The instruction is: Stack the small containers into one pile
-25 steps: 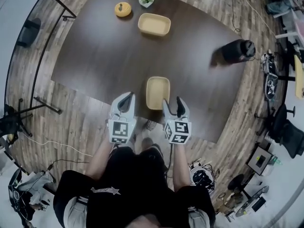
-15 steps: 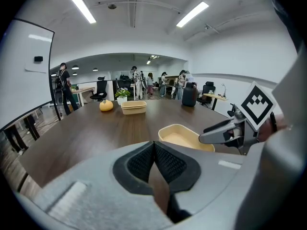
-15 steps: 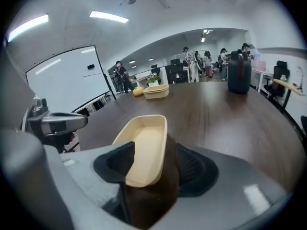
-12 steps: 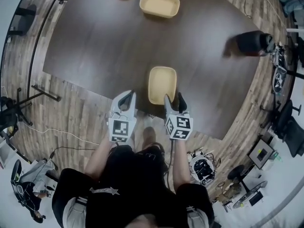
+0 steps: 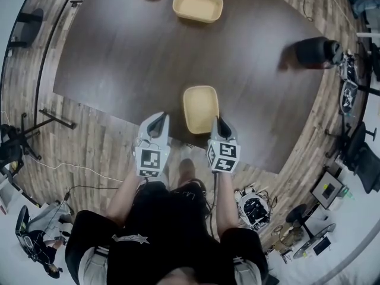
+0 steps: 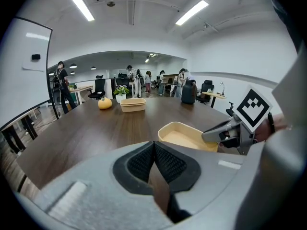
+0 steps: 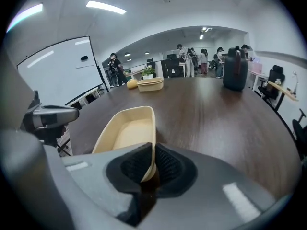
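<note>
Open-plan office: whiteboard (image 7: 62, 71), desk chairs (image 5: 363, 162), long meeting table (image 5: 119, 52).

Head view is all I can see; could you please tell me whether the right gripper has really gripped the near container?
Observer: Yes. In the right gripper view, the right gripper has its jaws, which have just been closing, pressed on either side of the right wall of the near container.
Operator: Thank you. Is the left gripper holding anything?
Observer: No. In the left gripper view, the left gripper has its jaws together at the tips with nothing between them.
</note>
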A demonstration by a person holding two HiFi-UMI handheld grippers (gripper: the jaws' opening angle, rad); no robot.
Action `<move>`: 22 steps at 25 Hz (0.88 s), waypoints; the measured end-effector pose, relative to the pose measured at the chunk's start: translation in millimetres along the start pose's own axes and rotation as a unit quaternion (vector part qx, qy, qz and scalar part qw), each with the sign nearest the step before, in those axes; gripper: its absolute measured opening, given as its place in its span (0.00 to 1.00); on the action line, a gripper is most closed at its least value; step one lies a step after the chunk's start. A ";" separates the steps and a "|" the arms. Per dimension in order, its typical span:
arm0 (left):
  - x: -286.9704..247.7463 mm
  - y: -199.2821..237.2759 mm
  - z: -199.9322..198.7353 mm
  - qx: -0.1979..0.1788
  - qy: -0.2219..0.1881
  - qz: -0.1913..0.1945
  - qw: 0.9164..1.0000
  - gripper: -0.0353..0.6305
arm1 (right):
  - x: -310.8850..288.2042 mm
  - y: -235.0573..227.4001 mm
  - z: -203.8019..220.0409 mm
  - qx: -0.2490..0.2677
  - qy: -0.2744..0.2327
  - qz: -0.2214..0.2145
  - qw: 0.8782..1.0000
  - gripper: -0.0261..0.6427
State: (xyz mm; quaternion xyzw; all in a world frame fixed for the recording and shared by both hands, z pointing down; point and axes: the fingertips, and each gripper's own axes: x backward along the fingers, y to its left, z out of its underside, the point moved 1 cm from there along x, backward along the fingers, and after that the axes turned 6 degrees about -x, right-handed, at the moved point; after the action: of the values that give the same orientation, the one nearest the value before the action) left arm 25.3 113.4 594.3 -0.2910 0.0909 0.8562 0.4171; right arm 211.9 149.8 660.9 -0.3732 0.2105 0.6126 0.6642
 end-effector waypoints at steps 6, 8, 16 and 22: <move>2.5 17.8 -20.9 -0.007 -0.021 -0.007 1.000 0.07 | 8.7 7.6 -29.5 0.005 -0.021 0.000 1.000 0.07; 5.1 26.7 -35.5 -0.011 -0.034 -0.011 0.999 0.07 | 15.6 9.0 -44.9 0.003 -0.033 0.003 0.999 0.07; 18.1 60.8 -100.0 -0.024 -0.093 -0.024 0.995 0.07 | 44.2 17.4 -110.7 0.002 -0.086 0.022 0.996 0.07; 21.3 73.3 -135.1 -0.037 -0.128 -0.016 0.991 0.07 | 64.3 23.0 -162.2 0.012 -0.131 0.023 0.991 0.07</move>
State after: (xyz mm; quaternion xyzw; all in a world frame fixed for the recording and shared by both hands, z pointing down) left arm 15.8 27.1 465.6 -0.1951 0.0004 0.8826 0.4278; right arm 228.7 69.1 505.4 -0.2766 0.1378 0.6687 0.6763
